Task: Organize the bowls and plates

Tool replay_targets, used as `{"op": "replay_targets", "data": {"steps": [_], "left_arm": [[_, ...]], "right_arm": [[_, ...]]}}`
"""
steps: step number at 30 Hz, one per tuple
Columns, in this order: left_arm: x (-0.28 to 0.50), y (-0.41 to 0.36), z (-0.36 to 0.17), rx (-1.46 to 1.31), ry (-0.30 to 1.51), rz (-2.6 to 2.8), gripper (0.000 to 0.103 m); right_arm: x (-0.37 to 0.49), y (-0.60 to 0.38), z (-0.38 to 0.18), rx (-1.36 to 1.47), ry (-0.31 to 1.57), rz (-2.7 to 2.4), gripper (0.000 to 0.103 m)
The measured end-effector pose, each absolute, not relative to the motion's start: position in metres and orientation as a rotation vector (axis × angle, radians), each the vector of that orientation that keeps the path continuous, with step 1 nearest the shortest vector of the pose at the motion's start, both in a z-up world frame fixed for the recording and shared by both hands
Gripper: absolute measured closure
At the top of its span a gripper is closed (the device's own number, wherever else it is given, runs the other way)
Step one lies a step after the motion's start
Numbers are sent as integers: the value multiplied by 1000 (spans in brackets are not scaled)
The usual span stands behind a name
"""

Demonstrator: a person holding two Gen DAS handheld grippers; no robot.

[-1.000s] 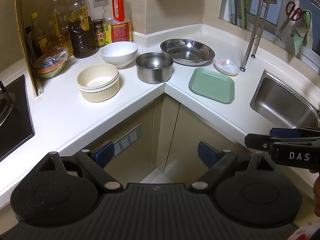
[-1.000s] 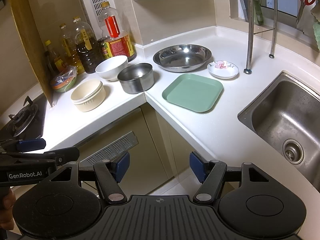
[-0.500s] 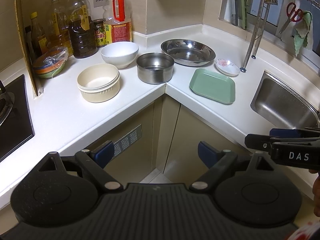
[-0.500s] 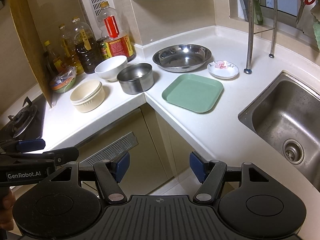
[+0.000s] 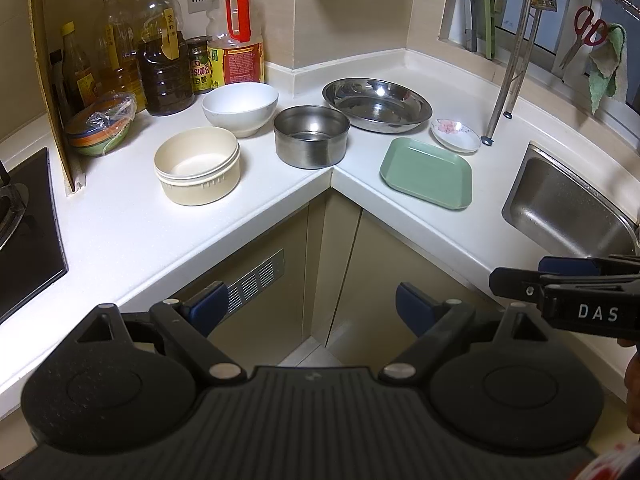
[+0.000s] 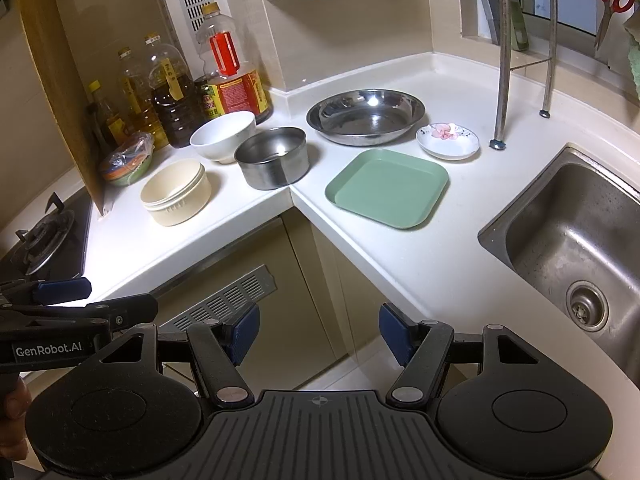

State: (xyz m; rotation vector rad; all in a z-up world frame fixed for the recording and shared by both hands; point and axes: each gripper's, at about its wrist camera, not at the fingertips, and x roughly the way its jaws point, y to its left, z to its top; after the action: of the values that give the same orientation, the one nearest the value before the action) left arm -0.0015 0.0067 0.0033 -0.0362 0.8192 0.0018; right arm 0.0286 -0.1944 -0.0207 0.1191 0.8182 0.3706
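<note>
1. Left wrist view: the left gripper [image 5: 306, 308] hangs spread and empty in front of the corner cabinet, short of the counter [image 5: 120, 224]. On the left run sit the cream bowl [image 5: 197, 171], the white bowl [image 5: 239, 108] behind it and the steel pot [image 5: 311, 136] at the corner. All three look rigid; the white one is probably ceramic, so heavier and chip-prone. Each is best pinched over its rim wall.

2. Right wrist view: the right gripper [image 6: 319, 334] is likewise spread wide with nothing in it, well back from the dishes. Nearest lies the green square plate [image 6: 387, 187], likely light plastic, its low raised edge the only purchase. Beyond it sit the wide steel basin [image 6: 366, 115], smooth and probably slippery, and the small flowered saucer [image 6: 447, 141], which looks fragile and needs a gentle grip on its lip. The sink [image 6: 576, 240] lies to the right.
</note>
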Motion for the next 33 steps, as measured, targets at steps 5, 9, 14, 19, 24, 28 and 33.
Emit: {"op": "replay_targets", "data": {"steps": [5, 9, 14, 19, 24, 28, 33], "left_arm": [[-2, 7, 3, -36, 819, 1, 13], [-1, 7, 3, -37, 820, 2, 13], [-1, 7, 3, -37, 819, 1, 13], [-1, 7, 4, -38, 820, 2, 13], [-1, 6, 4, -38, 820, 2, 13], [-1, 6, 4, -38, 820, 2, 13], [-1, 6, 4, -38, 820, 2, 13]], "right_arm": [[29, -194, -21, 119, 816, 370, 37], [30, -193, -21, 118, 817, 370, 37], [30, -193, -21, 118, 816, 370, 37], [31, -194, -21, 118, 817, 369, 37], [32, -194, -22, 118, 817, 369, 37], [32, -193, -22, 118, 817, 369, 37], [32, -193, -22, 117, 816, 370, 37]]}}
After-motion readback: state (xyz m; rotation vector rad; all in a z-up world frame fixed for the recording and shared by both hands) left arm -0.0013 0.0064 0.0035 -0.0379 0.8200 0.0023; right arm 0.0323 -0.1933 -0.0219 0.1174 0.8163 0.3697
